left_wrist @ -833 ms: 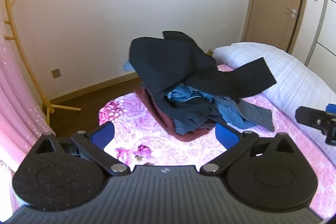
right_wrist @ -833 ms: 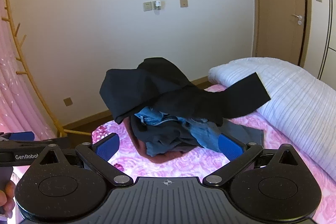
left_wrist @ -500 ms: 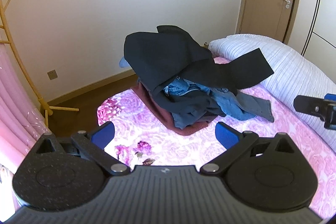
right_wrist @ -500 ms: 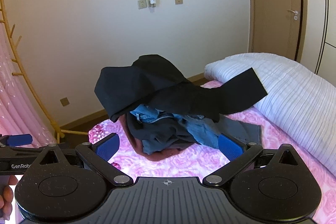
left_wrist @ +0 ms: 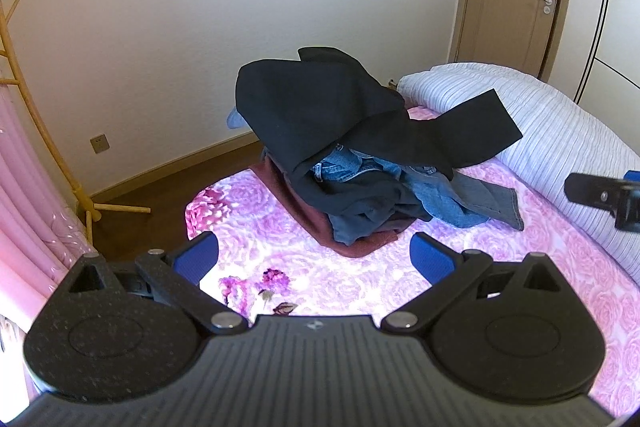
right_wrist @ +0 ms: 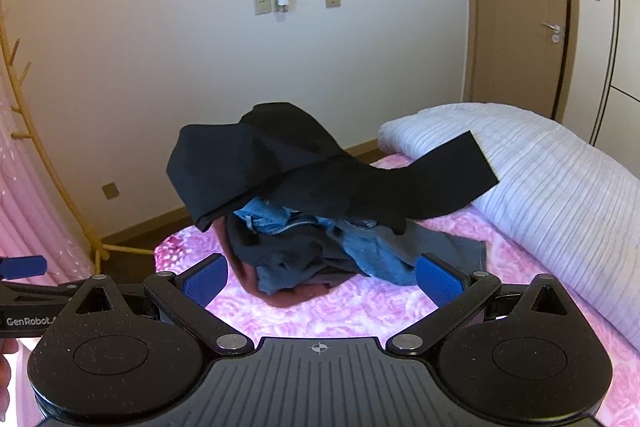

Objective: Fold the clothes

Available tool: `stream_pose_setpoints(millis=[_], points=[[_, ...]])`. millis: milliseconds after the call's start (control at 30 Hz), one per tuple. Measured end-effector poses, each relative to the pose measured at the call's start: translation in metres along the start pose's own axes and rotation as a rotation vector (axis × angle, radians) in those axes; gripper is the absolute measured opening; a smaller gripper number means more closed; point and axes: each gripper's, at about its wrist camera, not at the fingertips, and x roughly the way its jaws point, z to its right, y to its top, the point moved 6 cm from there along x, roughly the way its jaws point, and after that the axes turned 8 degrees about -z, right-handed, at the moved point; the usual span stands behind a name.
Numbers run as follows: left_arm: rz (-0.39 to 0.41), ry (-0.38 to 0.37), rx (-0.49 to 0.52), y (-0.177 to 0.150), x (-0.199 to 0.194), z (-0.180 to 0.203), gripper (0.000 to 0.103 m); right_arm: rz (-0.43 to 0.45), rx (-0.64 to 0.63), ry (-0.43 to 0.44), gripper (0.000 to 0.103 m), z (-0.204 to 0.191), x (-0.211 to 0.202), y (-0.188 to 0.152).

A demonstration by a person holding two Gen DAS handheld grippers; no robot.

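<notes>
Left gripper (left_wrist: 314, 257) tilts down – fingers wide (empty) – facing clothes pile (left_wrist: 360, 163).

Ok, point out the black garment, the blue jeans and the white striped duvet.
black garment (left_wrist: 320, 115): left wrist view, its broad top panel.
blue jeans (left_wrist: 448, 197): left wrist view, a crumpled leg.
white striped duvet (right_wrist: 560, 187): right wrist view, its upper surface.

One heap of clothes (left_wrist: 360, 163) (garments too tangled to count), one white duvet (left_wrist: 552, 131), two claws (left_wrist: 314, 259) (right_wrist: 322, 279).
</notes>
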Motion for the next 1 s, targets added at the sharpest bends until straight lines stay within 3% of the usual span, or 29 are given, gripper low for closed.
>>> stream_pose_setpoints(millis=[200, 400, 1000], points=[[0.000, -0.007, -0.004, -0.001, 0.001, 0.001, 0.101, -0.010, 0.012, -0.030, 0.102, 0.007, 0.003, 0.001], [0.000, -0.005, -0.006, -0.002, 0.002, 0.000, 0.101, -0.022, 0.090, 0.025, 0.102, 0.013, 0.004, -0.001], [-0.005, -0.005, -0.017, -0.009, -0.002, -0.009, 0.101, -0.067, 0.071, -0.006, 0.102, 0.007, 0.012, -0.007]])
